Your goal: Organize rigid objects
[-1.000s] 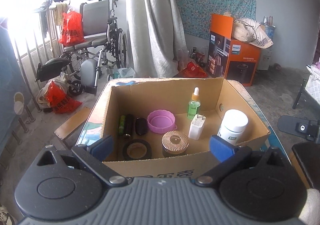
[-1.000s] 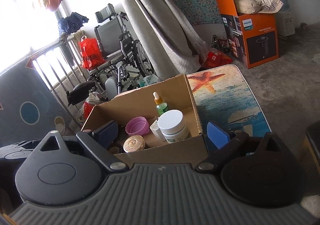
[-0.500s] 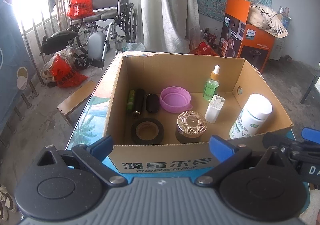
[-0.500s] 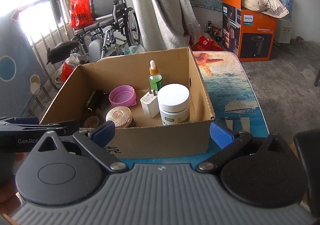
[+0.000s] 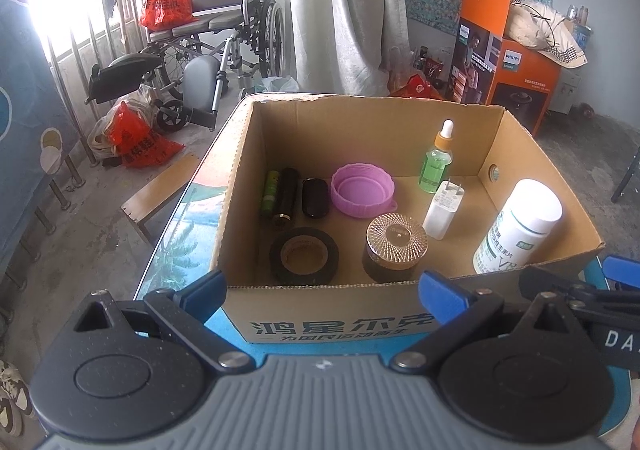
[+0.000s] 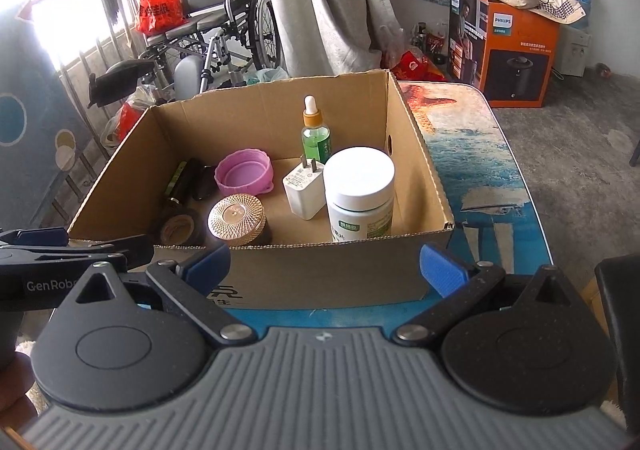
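Cardboard box (image 5: 328,326) sits on the printed table (image 6: 492,170), holding white bottle (image 6: 360,190) near right, charger (image 6: 304,186), dropper bottle (image 5: 436,166), pink lid (image 5: 362,190), tape roll (image 5: 304,256). Left gripper (image 5: 322,292) and right gripper (image 6: 324,268): both spread wide, empty, at the near wall.

Ahead of the right gripper (image 6: 324,266), the box's near wall (image 6: 320,270) hides the white bottle's (image 6: 360,194) base and most of the tape roll (image 6: 178,228). Bottle label print is unreadable.
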Available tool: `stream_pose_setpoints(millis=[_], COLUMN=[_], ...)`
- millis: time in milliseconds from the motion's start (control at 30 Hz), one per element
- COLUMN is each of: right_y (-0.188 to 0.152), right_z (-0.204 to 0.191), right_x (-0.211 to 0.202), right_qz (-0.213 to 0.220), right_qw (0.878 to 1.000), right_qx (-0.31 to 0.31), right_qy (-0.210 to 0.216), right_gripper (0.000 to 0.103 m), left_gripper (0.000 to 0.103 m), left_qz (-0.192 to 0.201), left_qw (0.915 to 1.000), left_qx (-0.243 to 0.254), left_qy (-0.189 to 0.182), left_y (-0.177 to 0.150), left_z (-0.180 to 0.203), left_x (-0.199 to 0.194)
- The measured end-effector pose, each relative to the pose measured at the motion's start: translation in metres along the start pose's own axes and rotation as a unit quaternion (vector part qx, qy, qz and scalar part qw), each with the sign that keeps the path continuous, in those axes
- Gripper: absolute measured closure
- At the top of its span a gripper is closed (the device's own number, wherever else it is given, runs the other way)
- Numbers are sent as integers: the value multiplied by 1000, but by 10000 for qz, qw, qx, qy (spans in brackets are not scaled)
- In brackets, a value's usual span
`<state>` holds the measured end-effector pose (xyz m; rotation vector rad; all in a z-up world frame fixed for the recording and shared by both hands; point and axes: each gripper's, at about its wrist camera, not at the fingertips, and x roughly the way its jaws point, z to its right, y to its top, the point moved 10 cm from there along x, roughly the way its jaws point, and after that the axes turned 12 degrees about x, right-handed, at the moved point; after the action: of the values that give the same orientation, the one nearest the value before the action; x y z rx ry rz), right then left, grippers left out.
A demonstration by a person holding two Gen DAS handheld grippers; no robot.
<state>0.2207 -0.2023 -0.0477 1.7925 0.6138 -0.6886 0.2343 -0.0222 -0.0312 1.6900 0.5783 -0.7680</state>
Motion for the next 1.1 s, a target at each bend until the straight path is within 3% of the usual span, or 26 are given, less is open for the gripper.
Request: stream_pose_setpoints(millis=[1100], right_y=[2], right_z=[-2], right_x=[-9], right_qz=[12], right_qw=[10000], right_qx=[-72], right_qy=[-23], right_gripper=[1], left_gripper=[0], left_qz=[36], left_qw=[9999], left_qx=[8], left_qy=[133], left_y=[-1], left_z=[0], left_x=[-9])
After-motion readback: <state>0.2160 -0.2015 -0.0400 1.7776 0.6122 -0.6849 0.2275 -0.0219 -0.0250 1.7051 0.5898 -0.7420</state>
